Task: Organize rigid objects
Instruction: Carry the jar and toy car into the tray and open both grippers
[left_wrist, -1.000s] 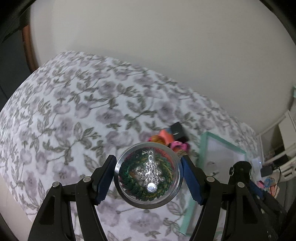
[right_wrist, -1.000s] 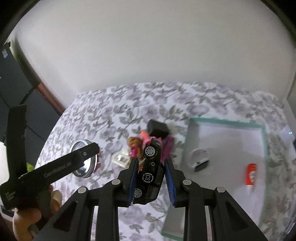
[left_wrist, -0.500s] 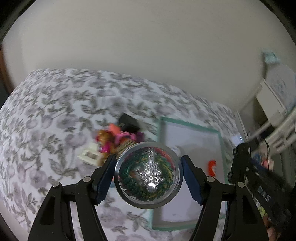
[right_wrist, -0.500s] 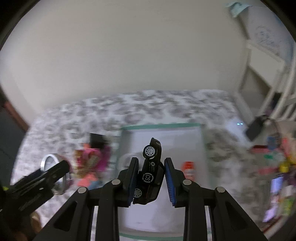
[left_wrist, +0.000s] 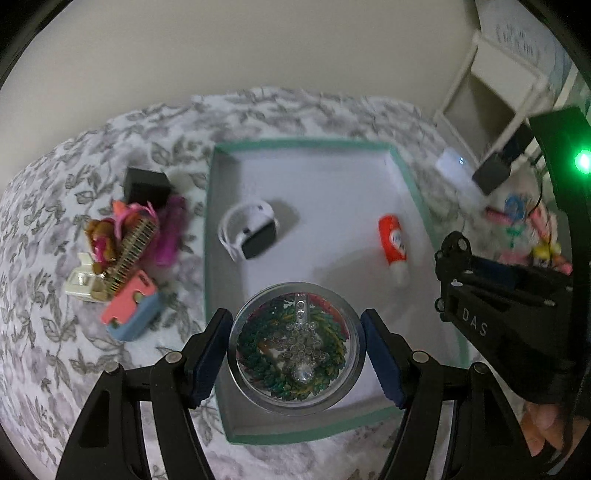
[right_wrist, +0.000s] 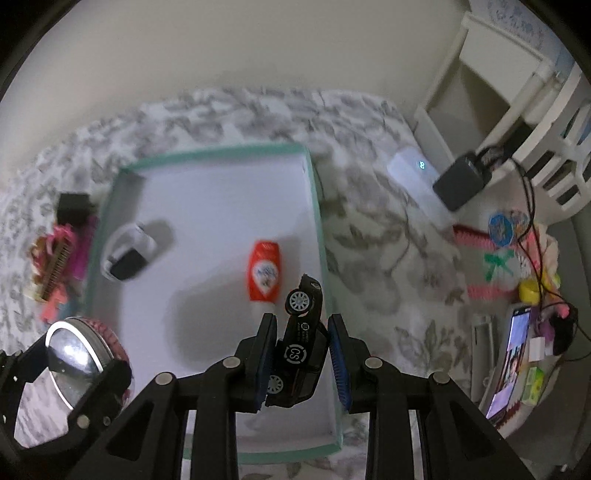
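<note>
My left gripper (left_wrist: 294, 354) is shut on a round clear-lidded tin (left_wrist: 294, 348) with a green wreath and silver beads inside, held over the near end of the teal-rimmed white tray (left_wrist: 303, 143). My right gripper (right_wrist: 302, 360) is shut on a black toy car (right_wrist: 300, 343), nose up, above the tray's (right_wrist: 317, 206) right side. Inside the tray lie a white smartwatch (left_wrist: 248, 230) and an orange tube (left_wrist: 393, 243). In the right wrist view the left gripper with the tin (right_wrist: 77, 360) shows at the lower left.
Left of the tray on the floral bedspread (left_wrist: 55, 332) lies a pile: a black box (left_wrist: 146, 186), a pink doll with a comb (left_wrist: 125, 236), a pink and blue block (left_wrist: 133, 312). To the right are a white power bank (right_wrist: 417, 173), cables, toys and a phone (right_wrist: 511, 365).
Both grippers have swung right and downward from over the pile on the bedspread to over the tray, which now looks larger. Each still grips its object.
</note>
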